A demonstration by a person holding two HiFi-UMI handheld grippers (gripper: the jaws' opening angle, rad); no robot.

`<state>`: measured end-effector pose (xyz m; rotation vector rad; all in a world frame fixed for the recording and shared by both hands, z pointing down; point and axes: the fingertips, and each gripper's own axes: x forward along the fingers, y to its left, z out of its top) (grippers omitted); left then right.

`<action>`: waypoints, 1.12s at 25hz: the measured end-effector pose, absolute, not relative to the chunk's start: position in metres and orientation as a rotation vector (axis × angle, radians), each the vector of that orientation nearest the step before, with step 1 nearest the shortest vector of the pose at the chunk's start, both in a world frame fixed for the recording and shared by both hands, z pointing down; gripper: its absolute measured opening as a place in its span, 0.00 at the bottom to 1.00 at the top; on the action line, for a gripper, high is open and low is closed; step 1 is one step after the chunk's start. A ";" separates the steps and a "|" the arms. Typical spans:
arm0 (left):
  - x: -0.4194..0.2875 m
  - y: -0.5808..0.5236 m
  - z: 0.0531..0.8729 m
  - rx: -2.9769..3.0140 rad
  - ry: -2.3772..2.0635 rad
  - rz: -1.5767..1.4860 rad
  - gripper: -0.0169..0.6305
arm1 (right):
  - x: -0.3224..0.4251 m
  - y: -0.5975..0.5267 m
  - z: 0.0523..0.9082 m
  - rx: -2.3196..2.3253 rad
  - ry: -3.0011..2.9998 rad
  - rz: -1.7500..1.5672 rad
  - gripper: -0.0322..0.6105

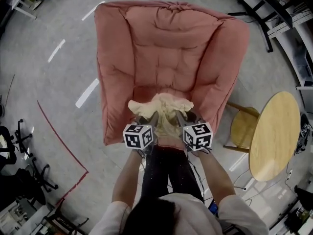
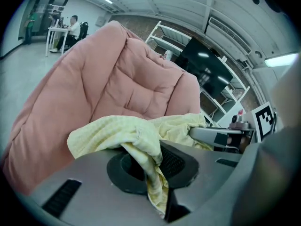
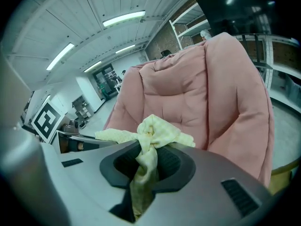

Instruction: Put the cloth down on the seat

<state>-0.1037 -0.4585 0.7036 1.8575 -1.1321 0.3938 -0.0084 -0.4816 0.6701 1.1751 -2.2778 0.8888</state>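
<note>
A pale yellow cloth [image 1: 161, 109] hangs bunched between my two grippers, just above the front of the seat of a pink padded armchair [image 1: 166, 53]. My left gripper [image 1: 147, 119] is shut on the cloth's [image 2: 141, 140] left end, which is pinched between its jaws. My right gripper [image 1: 183, 119] is shut on the cloth's [image 3: 148, 145] right end in the same way. In the left gripper view the armchair's [image 2: 108, 84] back fills the scene beyond the cloth. The right gripper view shows the armchair [image 3: 197, 88] too.
A round wooden table [image 1: 274, 136] and a wooden stool [image 1: 244, 126] stand to the right of the armchair. Red tape [image 1: 61, 141] marks the grey floor on the left. Office chairs and racks line the edges. A person's legs [image 1: 171, 170] are below the grippers.
</note>
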 end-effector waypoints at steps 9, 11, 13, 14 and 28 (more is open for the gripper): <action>-0.107 -0.464 0.782 1.818 -1.084 0.482 0.12 | -0.005 -0.487 0.753 1.175 -2.178 0.939 0.18; -0.109 -0.467 0.799 1.815 -1.083 0.497 0.12 | -0.004 -0.487 0.771 1.172 -2.164 0.956 0.18; -0.112 -0.471 0.812 1.824 -1.079 0.518 0.12 | -0.004 -0.488 0.785 1.168 -2.146 0.965 0.18; -0.114 -0.473 0.817 1.832 -1.077 0.531 0.12 | -0.004 -0.489 0.791 1.167 -2.139 0.964 0.18; -0.117 -0.487 0.882 1.734 -1.097 0.615 0.12 | -0.011 -0.508 0.856 1.159 -2.074 1.021 0.18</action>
